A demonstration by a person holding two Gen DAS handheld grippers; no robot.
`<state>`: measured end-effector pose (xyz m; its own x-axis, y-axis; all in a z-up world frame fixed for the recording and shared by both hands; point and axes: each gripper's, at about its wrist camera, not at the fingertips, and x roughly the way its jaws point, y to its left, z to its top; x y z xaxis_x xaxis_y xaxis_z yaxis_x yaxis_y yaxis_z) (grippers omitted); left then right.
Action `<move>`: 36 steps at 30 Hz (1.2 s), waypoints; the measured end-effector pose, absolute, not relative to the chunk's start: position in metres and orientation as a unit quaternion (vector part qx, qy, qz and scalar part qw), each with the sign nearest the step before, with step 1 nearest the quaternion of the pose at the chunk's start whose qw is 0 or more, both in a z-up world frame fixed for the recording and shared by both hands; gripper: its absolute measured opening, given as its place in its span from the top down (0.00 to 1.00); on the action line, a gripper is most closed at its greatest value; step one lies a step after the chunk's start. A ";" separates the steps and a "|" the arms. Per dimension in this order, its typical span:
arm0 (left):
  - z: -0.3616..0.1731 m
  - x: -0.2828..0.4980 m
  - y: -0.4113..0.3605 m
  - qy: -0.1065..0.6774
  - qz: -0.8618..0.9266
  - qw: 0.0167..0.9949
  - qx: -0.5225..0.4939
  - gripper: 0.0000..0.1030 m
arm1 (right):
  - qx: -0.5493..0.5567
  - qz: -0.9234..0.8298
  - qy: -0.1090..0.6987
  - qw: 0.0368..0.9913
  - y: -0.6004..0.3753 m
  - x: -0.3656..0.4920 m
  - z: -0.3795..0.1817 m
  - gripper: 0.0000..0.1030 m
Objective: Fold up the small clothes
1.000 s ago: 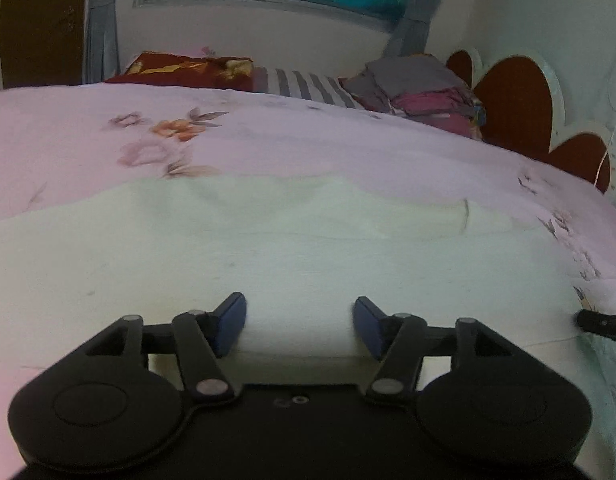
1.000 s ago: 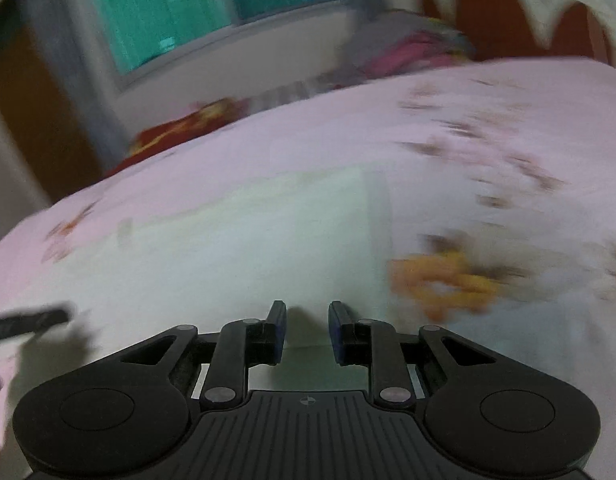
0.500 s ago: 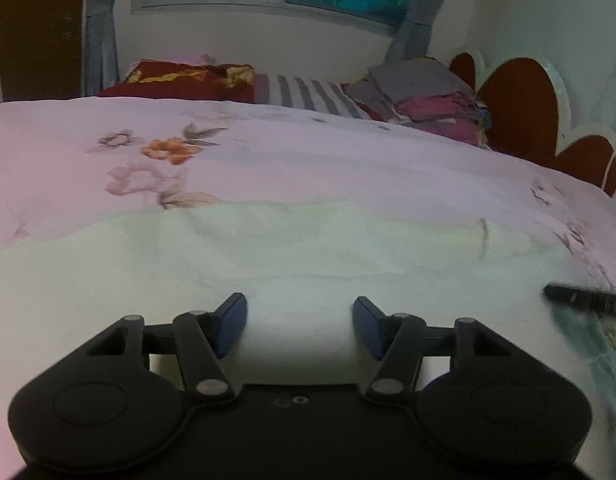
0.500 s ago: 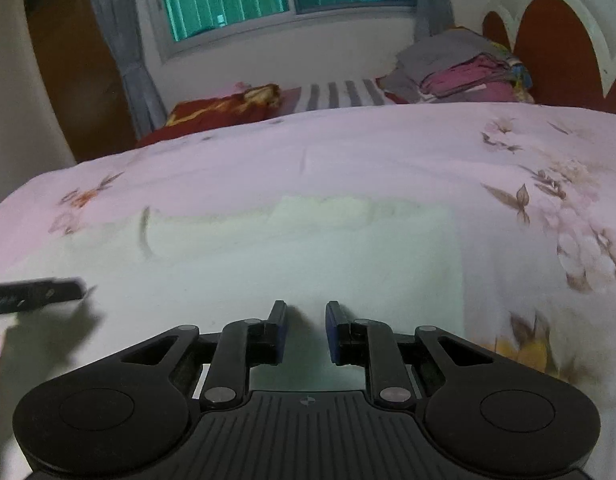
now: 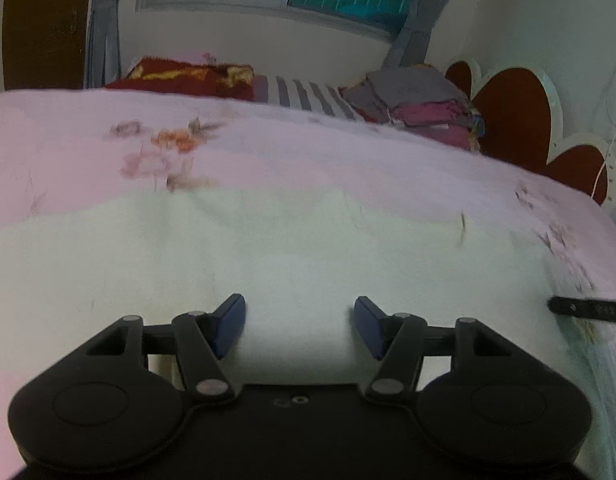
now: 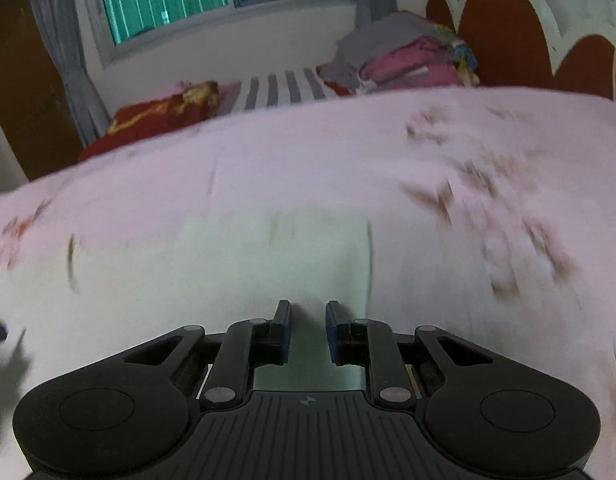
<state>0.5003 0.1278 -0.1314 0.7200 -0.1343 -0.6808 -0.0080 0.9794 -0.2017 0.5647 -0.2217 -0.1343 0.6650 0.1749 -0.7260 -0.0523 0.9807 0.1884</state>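
The pale green garment lies flat on the pink bed, its long axis running side to side ahead of both grippers. The left gripper hovers over its near edge, fingers wide apart; the right gripper, near its right edge, has fingers narrowly apart, holding nothing.
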 end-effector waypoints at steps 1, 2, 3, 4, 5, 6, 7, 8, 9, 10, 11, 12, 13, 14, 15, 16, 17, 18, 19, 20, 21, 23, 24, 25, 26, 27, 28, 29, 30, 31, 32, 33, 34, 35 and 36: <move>-0.133 0.494 0.128 0.373 -0.036 0.922 -0.099 0.42 | 0.072 0.061 0.406 0.909 -0.223 0.551 -0.135 0.82; -0.134 0.488 0.127 0.373 -0.037 0.922 -0.095 0.41 | 0.060 0.061 0.402 0.912 -0.223 0.536 -0.135 0.82; -0.135 0.486 0.126 0.373 -0.035 0.923 -0.088 0.41 | 0.048 0.059 0.398 0.914 -0.221 0.524 -0.133 0.82; -0.136 0.484 0.124 0.372 -0.033 0.924 -0.082 0.41 | 0.042 0.057 0.392 0.917 -0.221 0.513 -0.131 0.82; -0.137 0.483 0.124 0.370 -0.034 0.925 -0.083 0.38 | 0.045 0.059 0.388 0.919 -0.220 0.503 -0.128 0.82; -0.136 0.483 0.125 0.369 -0.036 0.924 -0.089 0.33 | 0.050 0.062 0.386 0.919 -0.220 0.497 -0.128 0.81; -0.136 0.484 0.125 0.369 -0.038 0.924 -0.091 0.33 | 0.051 0.063 0.390 0.917 -0.219 0.496 -0.130 0.82; -0.135 0.484 0.126 0.371 -0.037 0.923 -0.089 0.33 | 0.050 0.061 0.397 0.915 -0.219 0.499 -0.134 0.82; -0.132 0.484 0.127 0.373 -0.035 0.923 -0.088 0.32 | 0.049 0.058 0.399 0.914 -0.218 0.500 -0.134 0.82; -0.129 0.480 0.130 0.366 -0.030 0.926 -0.088 0.31 | 0.048 0.054 0.402 0.913 -0.216 0.502 -0.130 0.81; -0.126 0.475 0.134 0.360 -0.024 0.928 -0.089 0.26 | 0.051 0.054 0.398 0.914 -0.217 0.502 -0.125 0.81; -0.124 0.469 0.142 0.353 -0.014 0.931 -0.092 0.24 | 0.055 0.059 0.388 0.918 -0.217 0.500 -0.118 0.81; -0.123 0.463 0.150 0.351 -0.001 0.931 -0.097 0.24 | 0.060 0.064 0.379 0.921 -0.217 0.497 -0.111 0.81; -0.122 0.456 0.163 0.349 0.013 0.931 -0.105 0.24 | 0.066 0.066 0.376 0.922 -0.218 0.494 -0.108 0.81; -0.121 0.450 0.176 0.348 0.027 0.930 -0.113 0.24 | 0.075 0.068 0.374 0.922 -0.219 0.492 -0.106 0.81; -0.121 0.439 0.195 0.345 0.049 0.929 -0.125 0.25 | 0.082 0.070 0.372 0.922 -0.219 0.488 -0.104 0.81; -0.121 0.431 0.209 0.341 0.067 0.928 -0.135 0.28 | 0.087 0.068 0.372 0.922 -0.219 0.485 -0.103 0.80; -0.122 0.420 0.232 0.339 0.091 0.924 -0.152 0.35 | 0.087 0.063 0.375 0.921 -0.219 0.483 -0.104 0.61; -0.123 0.411 0.253 0.339 0.109 0.919 -0.169 0.39 | 0.087 0.056 0.374 0.921 -0.218 0.480 -0.105 0.36; -0.124 0.402 0.269 0.338 0.125 0.915 -0.183 0.46 | 0.088 0.050 0.366 0.925 -0.218 0.476 -0.105 0.33; -0.125 0.392 0.289 0.334 0.151 0.909 -0.197 0.47 | 0.089 0.054 0.363 0.926 -0.217 0.473 -0.105 0.33; -0.127 0.372 0.326 0.321 0.194 0.898 -0.231 0.47 | 0.094 0.059 0.364 0.925 -0.215 0.469 -0.106 0.34; -0.129 0.361 0.347 0.310 0.215 0.889 -0.259 0.47 | 0.096 0.060 0.363 0.925 -0.213 0.468 -0.106 0.34; -0.131 0.354 0.364 0.300 0.230 0.881 -0.285 0.47 | 0.098 0.060 0.363 0.925 -0.211 0.467 -0.106 0.39; -0.134 0.347 0.380 0.289 0.240 0.873 -0.311 0.53 | 0.101 0.062 0.363 0.924 -0.209 0.467 -0.106 0.44; -0.136 0.343 0.393 0.277 0.243 0.867 -0.336 0.59 | 0.103 0.061 0.365 0.923 -0.206 0.468 -0.106 0.46; -0.140 0.337 0.409 0.258 0.246 0.858 -0.371 0.59 | 0.104 0.060 0.367 0.923 -0.203 0.468 -0.106 0.46; -0.143 0.335 0.418 0.245 0.250 0.852 -0.389 0.60 | 0.106 0.059 0.368 0.922 -0.200 0.469 -0.106 0.46; -0.146 0.334 0.429 0.231 0.256 0.845 -0.410 0.60 | 0.107 0.058 0.368 0.922 -0.197 0.470 -0.106 0.46; -0.147 0.333 0.437 0.219 0.259 0.839 -0.425 0.60 | 0.108 0.058 0.369 0.921 -0.194 0.471 -0.105 0.46; -0.149 0.334 0.443 0.208 0.264 0.833 -0.439 0.60 | 0.109 0.057 0.369 0.921 -0.192 0.472 -0.105 0.46; -0.151 0.336 0.451 0.198 0.268 0.826 -0.454 0.60 | 0.108 0.055 0.369 0.921 -0.190 0.473 -0.105 0.46; -0.153 0.338 0.457 0.189 0.272 0.822 -0.464 0.61 | 0.106 0.051 0.369 0.922 -0.188 0.474 -0.104 0.46; -0.153 0.339 0.462 0.184 0.274 0.818 -0.471 0.62 | 0.104 0.046 0.369 0.923 -0.187 0.476 -0.104 0.46; -0.154 0.340 0.467 0.178 0.278 0.813 -0.481 0.66 | 0.101 0.039 0.368 0.924 -0.187 0.477 -0.104 0.46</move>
